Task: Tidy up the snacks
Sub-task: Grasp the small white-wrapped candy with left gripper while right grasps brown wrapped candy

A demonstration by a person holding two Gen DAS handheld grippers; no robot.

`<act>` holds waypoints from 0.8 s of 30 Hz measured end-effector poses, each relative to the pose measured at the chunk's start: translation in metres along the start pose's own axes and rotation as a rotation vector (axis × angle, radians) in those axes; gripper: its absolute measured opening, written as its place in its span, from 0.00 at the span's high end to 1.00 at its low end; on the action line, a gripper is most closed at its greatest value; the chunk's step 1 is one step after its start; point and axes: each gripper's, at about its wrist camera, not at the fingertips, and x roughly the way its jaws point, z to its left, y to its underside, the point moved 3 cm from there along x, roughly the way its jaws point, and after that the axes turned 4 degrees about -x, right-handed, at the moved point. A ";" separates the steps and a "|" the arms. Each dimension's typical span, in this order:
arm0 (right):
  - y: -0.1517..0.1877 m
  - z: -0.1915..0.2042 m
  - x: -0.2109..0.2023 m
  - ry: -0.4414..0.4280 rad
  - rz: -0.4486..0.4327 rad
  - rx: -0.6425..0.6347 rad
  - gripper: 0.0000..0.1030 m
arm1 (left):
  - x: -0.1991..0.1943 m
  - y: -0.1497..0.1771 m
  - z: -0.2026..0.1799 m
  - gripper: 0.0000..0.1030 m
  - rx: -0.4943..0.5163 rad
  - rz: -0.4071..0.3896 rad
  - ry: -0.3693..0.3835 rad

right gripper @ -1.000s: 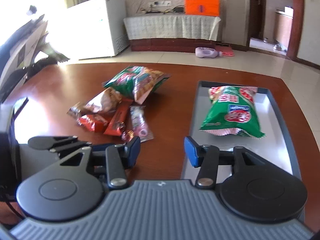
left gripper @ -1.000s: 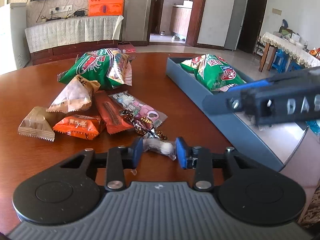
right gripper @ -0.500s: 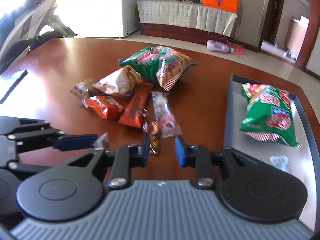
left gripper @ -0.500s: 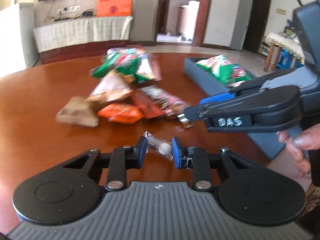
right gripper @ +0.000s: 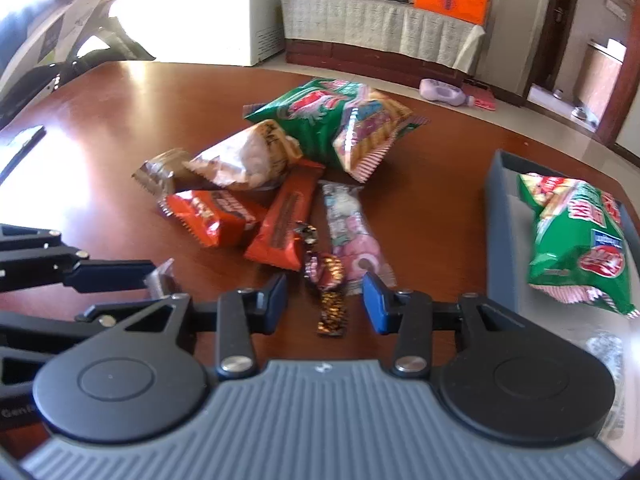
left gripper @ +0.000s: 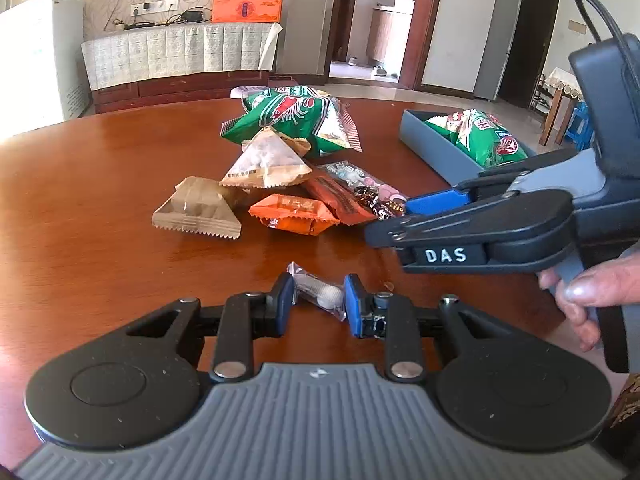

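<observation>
My left gripper (left gripper: 319,299) clenches a clear-wrapped candy (left gripper: 320,294); right gripper (right gripper: 325,298) gapes over the foil candy (right gripper: 329,285) at 12 o'clock — pick-up step, closing next.

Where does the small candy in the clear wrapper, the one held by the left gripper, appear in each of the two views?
Left wrist view: the small candy in the clear wrapper sits low in the centre, clamped between the blue pads of the left gripper.
Right wrist view: only a crinkled end of the wrapper shows at the left edge, at the tip of the left gripper's finger.
Shared landmark: the orange rectangular snack packet in the pile.
</observation>
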 end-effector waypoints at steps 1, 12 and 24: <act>0.000 0.001 0.001 -0.001 -0.005 -0.003 0.57 | 0.000 0.000 0.000 0.68 0.001 -0.001 0.002; 0.000 0.002 -0.006 -0.006 -0.005 -0.020 0.75 | 0.001 0.001 -0.001 0.68 0.010 -0.006 -0.004; 0.003 -0.013 -0.045 -0.012 -0.042 0.016 0.75 | 0.001 -0.002 -0.023 0.68 0.032 -0.031 -0.013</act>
